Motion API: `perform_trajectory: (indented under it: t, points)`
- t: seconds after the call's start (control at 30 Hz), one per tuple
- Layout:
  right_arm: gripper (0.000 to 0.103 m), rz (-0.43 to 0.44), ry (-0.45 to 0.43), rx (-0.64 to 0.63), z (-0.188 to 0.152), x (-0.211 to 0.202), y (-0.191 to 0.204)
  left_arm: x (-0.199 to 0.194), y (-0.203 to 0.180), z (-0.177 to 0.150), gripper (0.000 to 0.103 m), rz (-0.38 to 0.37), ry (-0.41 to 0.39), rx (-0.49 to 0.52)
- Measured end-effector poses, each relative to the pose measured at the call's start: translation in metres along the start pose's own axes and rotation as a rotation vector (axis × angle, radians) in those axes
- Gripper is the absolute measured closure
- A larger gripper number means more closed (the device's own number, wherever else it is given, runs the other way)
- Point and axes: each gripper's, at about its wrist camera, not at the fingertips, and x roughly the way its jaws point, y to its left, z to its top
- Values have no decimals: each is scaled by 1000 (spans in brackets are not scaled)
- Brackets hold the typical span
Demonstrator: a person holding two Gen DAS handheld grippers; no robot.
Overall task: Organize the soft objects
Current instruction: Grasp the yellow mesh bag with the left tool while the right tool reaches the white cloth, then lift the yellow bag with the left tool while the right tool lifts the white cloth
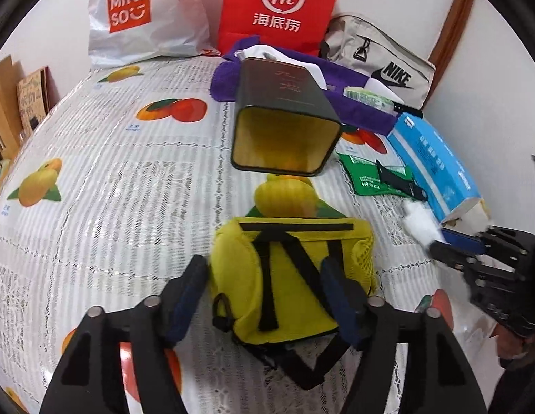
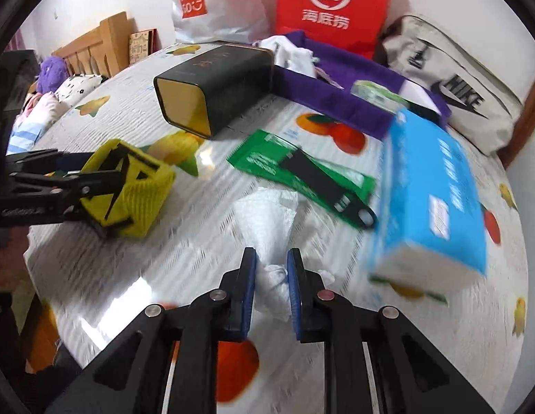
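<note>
Yellow pouch (image 1: 288, 276) with black straps lay flat, long axis across; left gripper (image 1: 267, 296) released around it. Right gripper (image 2: 271, 289) pinched white tissue (image 2: 274, 276).

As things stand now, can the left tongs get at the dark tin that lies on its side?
Probably not directly. The yellow pouch sits between the open left tongs and fills the path, and the dark tin lies beyond it. Once they lift clear of the pouch, only bare tablecloth separates them.
</note>
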Motion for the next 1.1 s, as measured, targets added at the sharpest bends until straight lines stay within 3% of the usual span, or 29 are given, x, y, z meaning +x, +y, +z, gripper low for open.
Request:
perform_trajectory:
  t: [0.13, 0.3, 0.4, 0.7, 0.8, 0.97, 1.1]
  points:
    - [85, -17, -10, 70, -19, -15, -20, 1, -6, -3, 34, 34, -23, 11]
    - [85, -83, 33, 127, -42, -15, -40, 1, -5, -4, 33, 28, -46, -8]
    - [84, -88, 14, 144, -51, -18, -43, 2, -6, -4, 28, 25, -46, -6]
    - [65, -101, -32, 238, -62, -15, -55, 4, -12, -6, 28, 64, -54, 2]
    - [68, -84, -49, 278, -62, -14, -61, 3, -12, -7, 33, 78, -57, -1]
    - [84, -119, -69, 268, -62, -14, -60, 1, -10, -2, 65, 56, -48, 0]
    - [84, -102, -54, 275, -62, -15, -62, 4, -12, 3, 71, 20, -31, 31]
